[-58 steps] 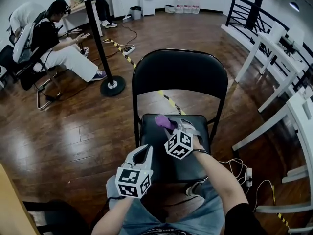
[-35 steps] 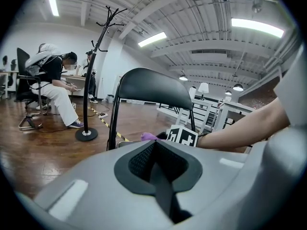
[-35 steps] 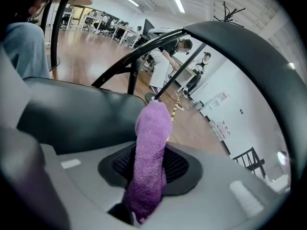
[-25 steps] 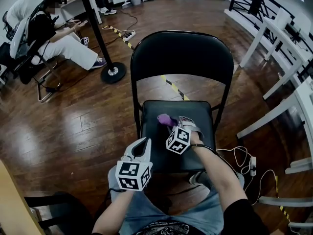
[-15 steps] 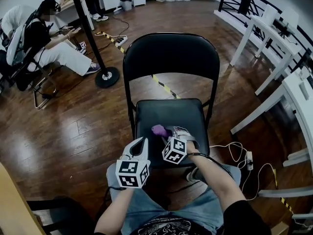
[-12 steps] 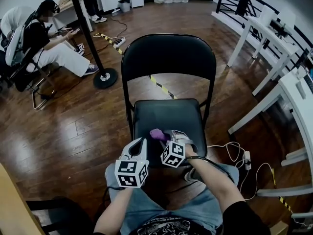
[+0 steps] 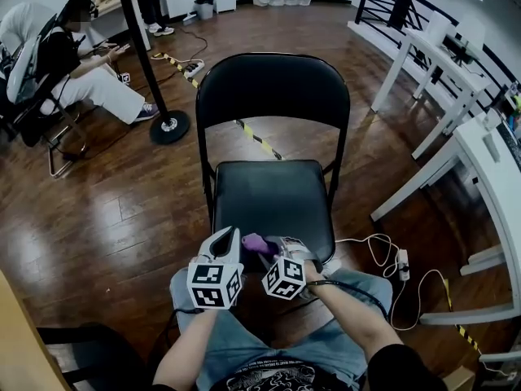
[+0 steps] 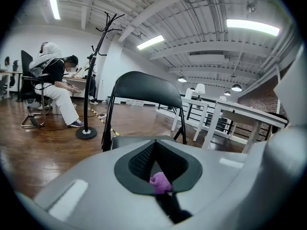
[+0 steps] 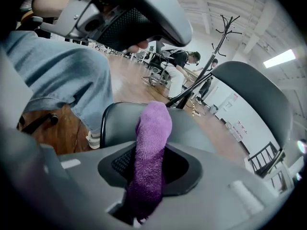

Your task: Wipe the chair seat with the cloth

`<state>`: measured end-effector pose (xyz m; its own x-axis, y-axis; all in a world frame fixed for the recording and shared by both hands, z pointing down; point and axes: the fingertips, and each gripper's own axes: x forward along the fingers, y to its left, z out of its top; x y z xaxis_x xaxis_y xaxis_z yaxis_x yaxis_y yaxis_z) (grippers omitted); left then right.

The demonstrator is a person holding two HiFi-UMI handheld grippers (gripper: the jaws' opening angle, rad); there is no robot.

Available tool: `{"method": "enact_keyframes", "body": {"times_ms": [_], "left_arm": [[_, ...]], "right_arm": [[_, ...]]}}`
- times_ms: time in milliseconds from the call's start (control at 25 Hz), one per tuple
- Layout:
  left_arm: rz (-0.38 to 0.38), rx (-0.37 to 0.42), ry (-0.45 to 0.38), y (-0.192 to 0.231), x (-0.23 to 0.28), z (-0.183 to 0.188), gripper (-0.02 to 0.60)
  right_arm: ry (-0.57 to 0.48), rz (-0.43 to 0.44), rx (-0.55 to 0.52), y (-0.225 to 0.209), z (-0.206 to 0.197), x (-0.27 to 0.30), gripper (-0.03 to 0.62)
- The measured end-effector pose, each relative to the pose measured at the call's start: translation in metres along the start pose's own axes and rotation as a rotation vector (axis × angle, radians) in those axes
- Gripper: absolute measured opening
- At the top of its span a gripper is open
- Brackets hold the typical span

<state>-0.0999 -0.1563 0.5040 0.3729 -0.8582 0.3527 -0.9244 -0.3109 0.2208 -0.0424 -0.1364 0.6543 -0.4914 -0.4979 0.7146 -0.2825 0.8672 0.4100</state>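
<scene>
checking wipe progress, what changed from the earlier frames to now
The right gripper, shut on the purple cloth, has dragged it from the back part of the chair seat to its front edge, toward the person. The left gripper stays shut and empty by the seat's front left corner.

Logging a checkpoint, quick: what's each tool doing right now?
Left tool: closed, apparently empty.
Right tool: closed on the purple cloth.

Grey left gripper (image 7: 225, 235), blue jeans (image 7: 244, 347)
</scene>
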Motion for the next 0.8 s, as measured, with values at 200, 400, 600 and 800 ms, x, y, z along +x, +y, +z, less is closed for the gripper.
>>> {"method": "enact_keyframes", "body": {"times_ms": [200, 400, 600, 800], "left_arm": [[-0.009, -0.004, 0.006, -0.008, 0.0, -0.002, 0.005], [-0.015, 0.006, -0.001, -0.012, 0.001, 0.003, 0.005], [-0.03, 0.017, -0.019, -0.017, 0.005, 0.014, 0.005], [-0.059, 0.026, -0.056, -0.029, 0.014, 0.035, 0.005]], "right_arm": [[-0.01, 0.012, 0.02, 0.016, -0.002, -0.009, 0.115], [-0.013, 0.006, 0.006, 0.012, -0.003, -0.013, 0.115], [-0.037, -0.041, -0.025, -0.021, 0.01, -0.022, 0.115], [-0.059, -0.135, -0.051, -0.094, 0.028, -0.034, 0.115]]}}
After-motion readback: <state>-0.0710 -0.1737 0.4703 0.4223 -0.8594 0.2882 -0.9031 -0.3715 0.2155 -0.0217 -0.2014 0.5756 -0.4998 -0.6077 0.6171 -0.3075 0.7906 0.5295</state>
